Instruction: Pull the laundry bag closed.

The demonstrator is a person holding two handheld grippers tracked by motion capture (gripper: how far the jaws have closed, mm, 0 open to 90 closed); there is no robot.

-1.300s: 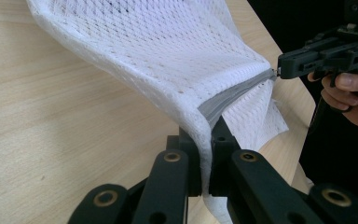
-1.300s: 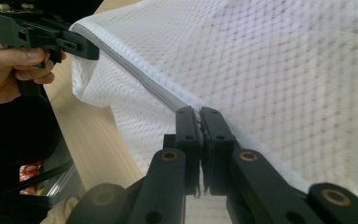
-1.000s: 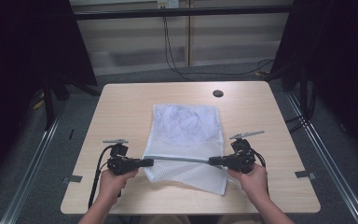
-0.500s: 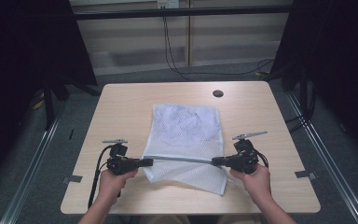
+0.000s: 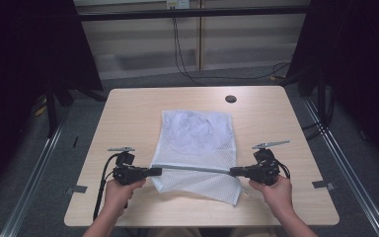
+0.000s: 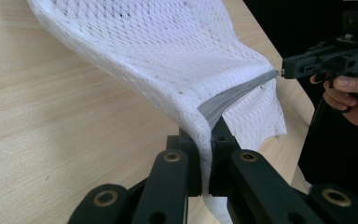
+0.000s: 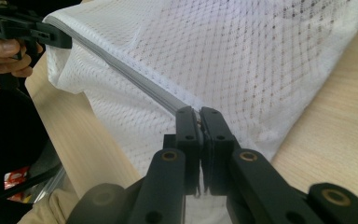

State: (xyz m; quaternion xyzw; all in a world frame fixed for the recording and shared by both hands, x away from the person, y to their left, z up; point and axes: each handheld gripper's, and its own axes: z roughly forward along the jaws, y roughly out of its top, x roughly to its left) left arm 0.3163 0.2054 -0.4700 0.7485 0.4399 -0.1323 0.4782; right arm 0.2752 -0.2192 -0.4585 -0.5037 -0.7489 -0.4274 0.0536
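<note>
The high view shows the white mesh laundry bag (image 5: 197, 148) lying mid-way across the light wooden table (image 5: 128, 108), below the round black hole (image 5: 230, 98). The gripper views show close up how the left gripper (image 6: 205, 140) and right gripper (image 7: 199, 122), jaws pressed together, pinch the bag's grey zipper edge (image 5: 195, 168), pulled taut between them.

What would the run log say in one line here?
left gripper: shut on white mesh laundry bag | right gripper: shut on bag | grey zipper edge: stretched taut | light wooden table
</note>
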